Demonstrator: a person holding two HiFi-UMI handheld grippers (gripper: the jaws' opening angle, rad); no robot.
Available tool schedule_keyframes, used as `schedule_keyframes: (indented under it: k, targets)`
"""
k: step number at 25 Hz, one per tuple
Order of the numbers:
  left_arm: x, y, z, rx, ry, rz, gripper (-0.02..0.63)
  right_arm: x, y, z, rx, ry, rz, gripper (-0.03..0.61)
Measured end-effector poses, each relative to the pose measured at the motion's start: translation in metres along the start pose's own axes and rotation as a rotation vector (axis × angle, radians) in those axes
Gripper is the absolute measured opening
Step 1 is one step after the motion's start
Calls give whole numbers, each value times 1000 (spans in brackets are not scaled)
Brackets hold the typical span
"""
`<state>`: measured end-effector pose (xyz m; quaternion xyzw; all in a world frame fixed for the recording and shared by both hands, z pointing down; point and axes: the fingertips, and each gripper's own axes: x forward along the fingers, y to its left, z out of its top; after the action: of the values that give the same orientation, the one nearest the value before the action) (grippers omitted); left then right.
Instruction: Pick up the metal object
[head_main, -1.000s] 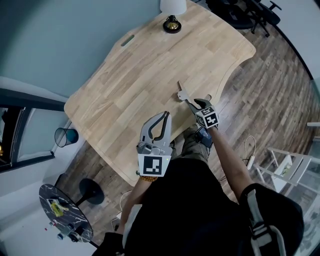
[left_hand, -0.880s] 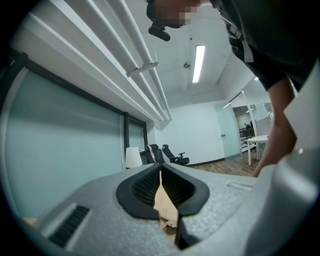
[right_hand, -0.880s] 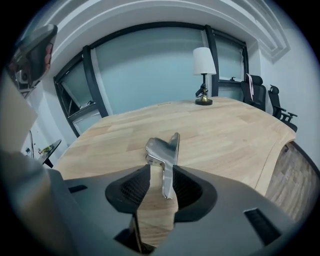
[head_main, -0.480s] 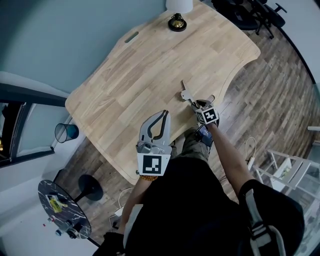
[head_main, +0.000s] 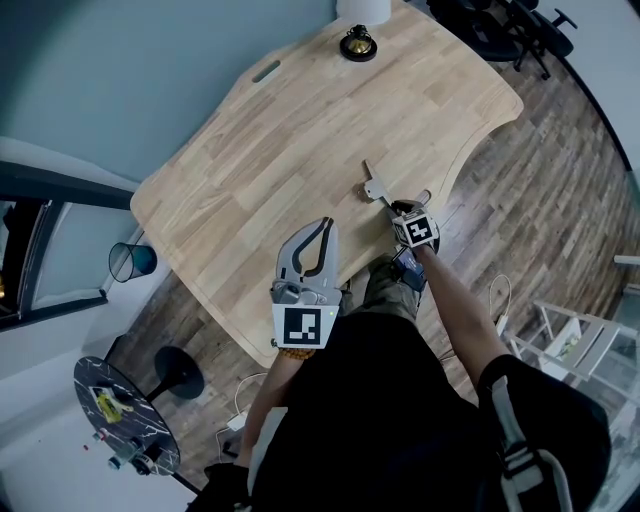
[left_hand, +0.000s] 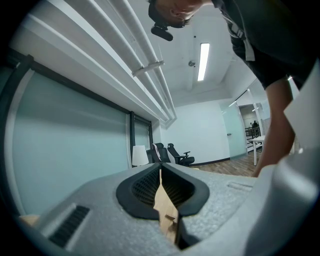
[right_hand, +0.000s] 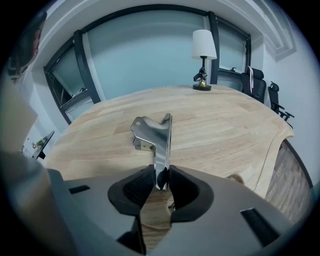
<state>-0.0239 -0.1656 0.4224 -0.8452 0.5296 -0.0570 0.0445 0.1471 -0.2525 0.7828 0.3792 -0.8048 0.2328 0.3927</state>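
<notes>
At lower centre of the head view, the left tool (head_main: 326, 230) hangs over the wooden surface (head_main: 260, 170), its jaws together with nothing between them. To its right, the right tool (head_main: 397, 207) is closing its jaws on the thin end of the metal object (head_main: 374, 188). The object sits right of centre, near the surface's edge.

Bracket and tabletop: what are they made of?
Bracket: looks like bare polished metal, probably steel; it shows mirror-like reflections and crisp bent edges. Tabletop: light wood with a matt finish; plank seams and grain show, but solid or veneer can't be told.
</notes>
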Motion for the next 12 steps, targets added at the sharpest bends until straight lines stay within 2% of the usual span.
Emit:
schedule_keyframes:
  k: [12]
  targets:
    - [-3, -3, 0, -13, -7, -6, 25, 1, 0, -3, 18, 35, -35, 72]
